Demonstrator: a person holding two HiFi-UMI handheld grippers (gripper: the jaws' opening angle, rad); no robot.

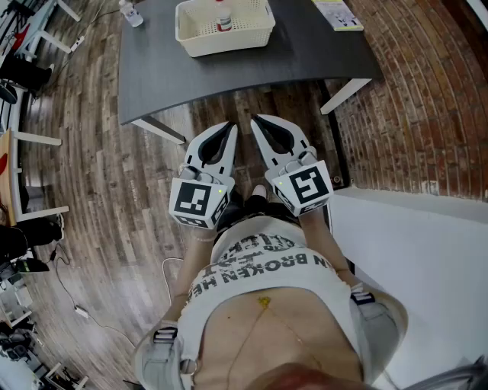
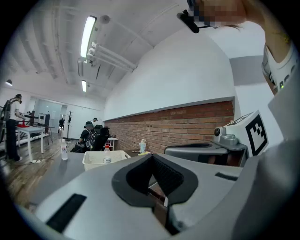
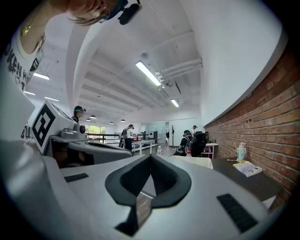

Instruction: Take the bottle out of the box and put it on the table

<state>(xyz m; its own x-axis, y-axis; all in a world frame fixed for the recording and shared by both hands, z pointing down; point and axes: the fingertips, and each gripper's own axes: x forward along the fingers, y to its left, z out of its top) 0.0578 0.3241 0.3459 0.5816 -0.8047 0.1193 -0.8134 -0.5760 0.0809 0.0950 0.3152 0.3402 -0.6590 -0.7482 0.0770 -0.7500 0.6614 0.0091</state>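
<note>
Item count.
Tabletop (image 1: 252, 68): one.
Box (image 1: 229, 39): one.
Bottles: two, namely a red-capped bottle (image 1: 223, 17) inside the box and a clear bottle (image 1: 131, 14) on the tabletop.
Yellow booklet (image 1: 338, 14): one.
Grippers: two, the left gripper (image 1: 228, 128) and the right gripper (image 1: 256, 120).
Marker cubes (image 1: 200, 199): two, one per gripper.

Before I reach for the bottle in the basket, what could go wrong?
Both the left gripper and right gripper have their jaws shut; unopened, they might knock the small red-capped bottle over. The cream perforated plastic basket looks light; a jaw catching its wall could drag it. A second clear bottle nearby could be mistaken.
</note>
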